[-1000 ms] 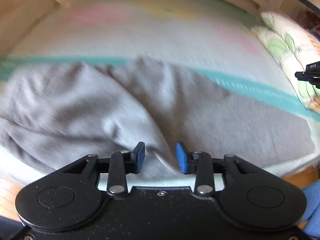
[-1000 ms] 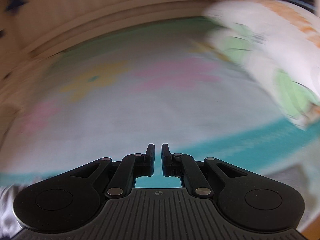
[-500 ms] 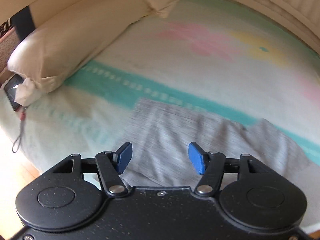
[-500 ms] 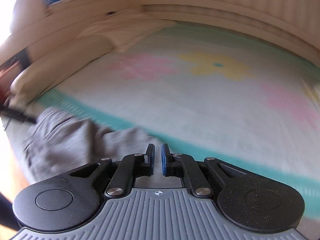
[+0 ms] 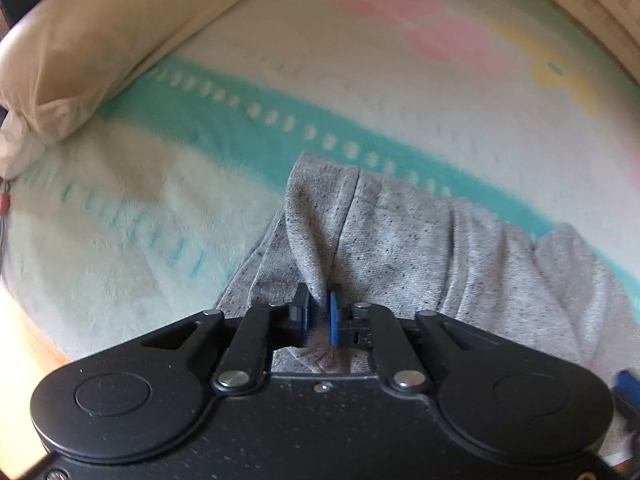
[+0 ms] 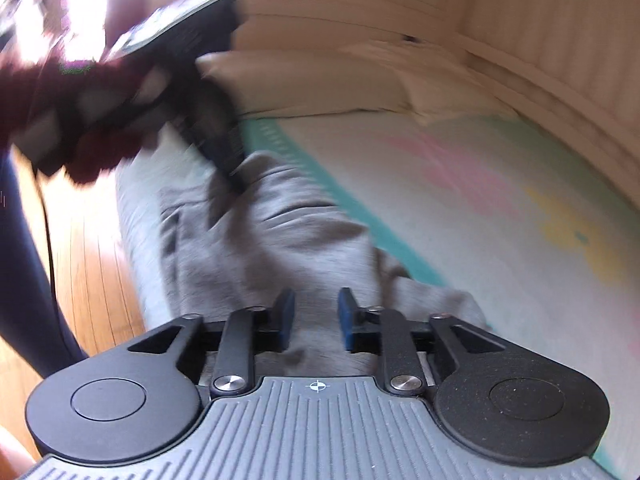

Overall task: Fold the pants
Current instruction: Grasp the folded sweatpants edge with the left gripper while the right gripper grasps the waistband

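Observation:
Grey speckled pants point(image 5: 400, 236) lie bunched on a pale blanket point(image 5: 140, 208) with a teal stripe. My left gripper point(image 5: 319, 312) is shut on a raised fold of the pants near their left end. In the right wrist view the pants point(image 6: 288, 240) stretch away from my right gripper point(image 6: 315, 318), which is open just above the cloth. The left gripper and the hand that holds it show blurred at the far end of the pants point(image 6: 224, 152).
A beige pillow point(image 5: 92, 40) lies at the blanket's far left. A wooden floor point(image 6: 88, 248) runs along the bed's near edge. Cream pillows point(image 6: 320, 80) and a padded wall point(image 6: 540, 52) lie behind. Pink and yellow flower prints mark the blanket point(image 6: 480, 184).
My left gripper has closed on a fold of the pants at their left end. My right gripper has opened and swung left and down over the pants.

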`<move>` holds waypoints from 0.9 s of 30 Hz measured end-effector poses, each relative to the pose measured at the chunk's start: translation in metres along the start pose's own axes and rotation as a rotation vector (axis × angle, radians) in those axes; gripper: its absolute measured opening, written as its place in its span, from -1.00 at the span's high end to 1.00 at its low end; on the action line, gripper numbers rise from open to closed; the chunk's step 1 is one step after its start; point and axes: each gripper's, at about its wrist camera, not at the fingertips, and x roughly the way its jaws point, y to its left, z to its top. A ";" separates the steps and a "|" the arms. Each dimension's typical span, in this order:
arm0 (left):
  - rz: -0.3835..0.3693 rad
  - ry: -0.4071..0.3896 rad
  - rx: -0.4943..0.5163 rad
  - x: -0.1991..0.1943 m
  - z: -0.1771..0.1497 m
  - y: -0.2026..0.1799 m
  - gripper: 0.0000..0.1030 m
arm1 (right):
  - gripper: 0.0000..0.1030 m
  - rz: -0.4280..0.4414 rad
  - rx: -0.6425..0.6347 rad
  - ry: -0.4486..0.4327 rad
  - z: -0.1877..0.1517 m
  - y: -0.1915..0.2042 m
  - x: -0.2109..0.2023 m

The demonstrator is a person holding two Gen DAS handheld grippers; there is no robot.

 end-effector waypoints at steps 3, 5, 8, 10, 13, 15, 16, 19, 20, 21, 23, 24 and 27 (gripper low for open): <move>0.006 -0.049 0.022 -0.012 0.000 -0.003 0.84 | 0.48 -0.026 -0.098 0.016 -0.004 0.022 0.016; -0.011 -0.068 0.011 -0.019 0.001 -0.001 0.86 | 0.48 -0.055 -0.164 0.025 -0.008 0.034 0.028; -0.026 -0.070 -0.016 -0.020 0.006 0.003 0.86 | 0.48 -0.122 -0.256 0.030 -0.015 0.050 0.044; -0.036 -0.074 -0.028 -0.021 0.006 0.005 0.86 | 0.50 -0.165 -0.308 0.036 -0.018 0.055 0.052; -0.044 -0.080 -0.029 -0.021 0.007 0.005 0.86 | 0.79 -0.161 -0.313 0.034 -0.018 0.053 0.053; -0.048 -0.083 -0.025 -0.021 0.007 0.004 0.87 | 0.86 -0.139 -0.240 0.023 -0.012 0.047 0.047; -0.050 -0.088 -0.024 -0.023 0.006 0.004 0.87 | 0.86 -0.131 -0.197 0.009 -0.008 0.042 0.040; -0.062 -0.125 -0.008 -0.039 0.004 0.004 0.87 | 0.87 -0.067 -0.083 -0.029 0.006 0.030 0.014; -0.065 -0.142 0.002 -0.046 0.003 0.004 0.87 | 0.87 -0.028 -0.050 -0.037 0.008 0.028 0.006; -0.070 -0.164 0.011 -0.055 0.001 0.005 0.88 | 0.87 0.010 -0.023 -0.037 0.009 0.028 0.002; -0.082 -0.202 0.022 -0.073 -0.004 0.009 0.88 | 0.87 0.072 0.003 -0.007 0.007 0.033 0.001; -0.092 -0.211 0.025 -0.080 -0.007 0.012 0.88 | 0.87 0.098 0.003 0.013 0.005 0.038 0.003; -0.105 -0.201 0.017 -0.087 -0.014 0.020 0.87 | 0.87 0.132 -0.036 0.062 -0.005 0.055 0.015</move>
